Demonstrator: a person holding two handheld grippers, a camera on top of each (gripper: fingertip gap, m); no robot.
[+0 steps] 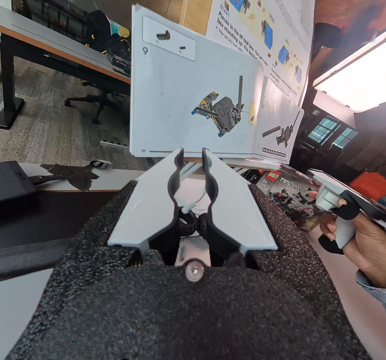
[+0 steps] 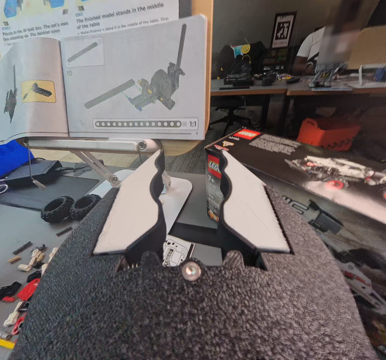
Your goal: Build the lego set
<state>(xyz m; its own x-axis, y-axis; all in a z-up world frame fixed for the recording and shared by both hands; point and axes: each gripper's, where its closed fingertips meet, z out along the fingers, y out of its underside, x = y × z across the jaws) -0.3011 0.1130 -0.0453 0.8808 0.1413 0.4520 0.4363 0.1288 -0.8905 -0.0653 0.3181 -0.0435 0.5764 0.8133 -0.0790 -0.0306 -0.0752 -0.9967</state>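
Note:
The open instruction booklet (image 1: 188,90) stands on a metal stand in front of me; it also shows in the right wrist view (image 2: 133,82). My left gripper (image 1: 192,151) is narrowly open and empty, held up before the booklet's lower edge. Two black tyres (image 1: 189,223) lie on the table below its fingers and show in the right wrist view (image 2: 70,207). My right gripper (image 2: 191,151) is open wide and empty, above the stand's white base (image 2: 181,191). Several small loose Lego pieces (image 2: 27,266) lie at the lower left. The right gripper, held by a hand, also shows in the left wrist view (image 1: 334,201).
The Lego set box (image 2: 292,168) lies on the table at the right, also in the left wrist view (image 1: 290,197). A printed sheet on a wooden board (image 1: 261,19) stands behind the booklet. A black device with a cable (image 2: 33,172) and a blue bag (image 2: 12,155) are at the left. An orange bin (image 2: 328,132) stands beyond the table. Left tips to right tips: about 30 cm.

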